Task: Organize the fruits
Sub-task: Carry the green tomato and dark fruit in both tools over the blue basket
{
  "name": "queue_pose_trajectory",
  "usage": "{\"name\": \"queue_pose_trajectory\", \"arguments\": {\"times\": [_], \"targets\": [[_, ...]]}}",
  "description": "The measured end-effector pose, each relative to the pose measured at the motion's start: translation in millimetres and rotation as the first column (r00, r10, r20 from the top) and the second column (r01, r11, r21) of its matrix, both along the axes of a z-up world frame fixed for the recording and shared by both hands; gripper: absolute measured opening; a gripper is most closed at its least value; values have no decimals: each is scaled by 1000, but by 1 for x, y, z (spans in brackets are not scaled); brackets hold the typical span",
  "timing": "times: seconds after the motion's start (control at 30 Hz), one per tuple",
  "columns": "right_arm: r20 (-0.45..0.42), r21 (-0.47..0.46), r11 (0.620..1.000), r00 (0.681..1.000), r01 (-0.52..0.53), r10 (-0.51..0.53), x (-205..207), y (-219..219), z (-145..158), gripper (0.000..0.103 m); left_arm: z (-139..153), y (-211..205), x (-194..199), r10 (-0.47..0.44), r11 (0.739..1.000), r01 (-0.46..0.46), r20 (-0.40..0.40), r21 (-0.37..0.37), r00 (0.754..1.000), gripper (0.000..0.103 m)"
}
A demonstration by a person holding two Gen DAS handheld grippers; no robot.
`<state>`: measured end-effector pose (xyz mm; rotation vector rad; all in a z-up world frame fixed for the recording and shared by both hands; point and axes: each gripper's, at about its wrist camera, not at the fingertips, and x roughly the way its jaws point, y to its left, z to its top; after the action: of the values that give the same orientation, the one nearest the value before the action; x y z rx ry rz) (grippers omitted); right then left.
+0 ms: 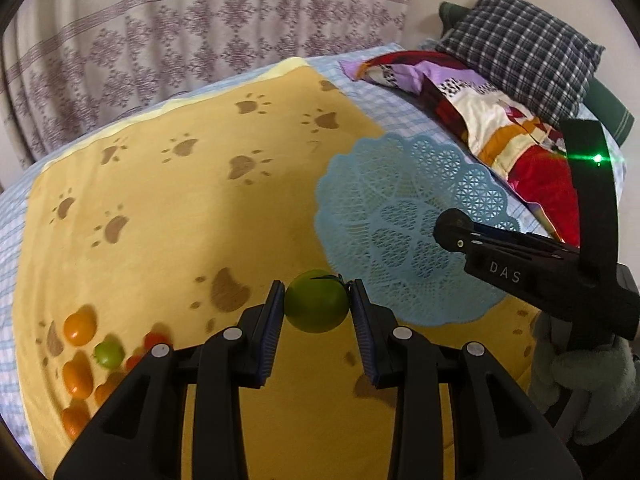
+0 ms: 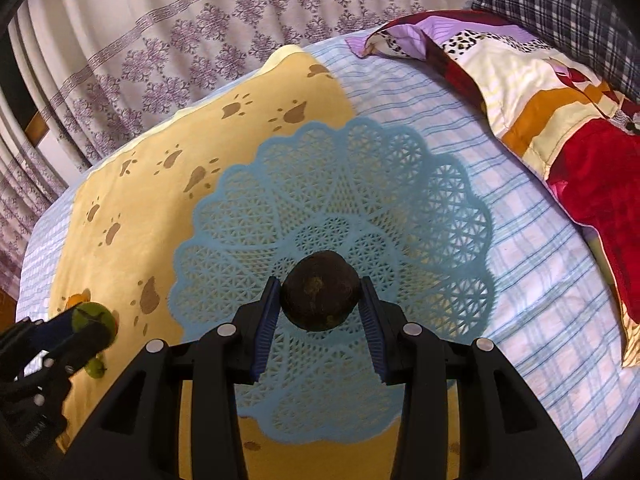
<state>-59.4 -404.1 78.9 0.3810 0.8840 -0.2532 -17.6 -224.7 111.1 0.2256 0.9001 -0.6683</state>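
two round fruits are held now, the left gripper pinching a smooth, firm-looking green fruit across its middle, the right gripper clamping a rougher dark fruit over the blue basket.

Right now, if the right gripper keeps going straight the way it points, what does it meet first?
The right gripper, shut on a dark brown fruit, points down into the blue lattice basket. Going straight on, the fruit would probably touch the basket's inner mesh first; depth is hard to judge here.
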Motion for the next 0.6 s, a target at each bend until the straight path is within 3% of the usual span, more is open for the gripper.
{"name": "queue_pose_trajectory", "arguments": {"times": [0.5, 0.6], "targets": [[26, -43, 998, 999, 41, -40, 1, -14, 2, 41, -15, -67, 23, -72, 997, 72, -23, 16, 997, 34], [44, -76, 996, 998, 51, -48, 1, -13, 6, 48, -18, -71, 25, -67, 997, 68, -37, 22, 997, 36]]}}
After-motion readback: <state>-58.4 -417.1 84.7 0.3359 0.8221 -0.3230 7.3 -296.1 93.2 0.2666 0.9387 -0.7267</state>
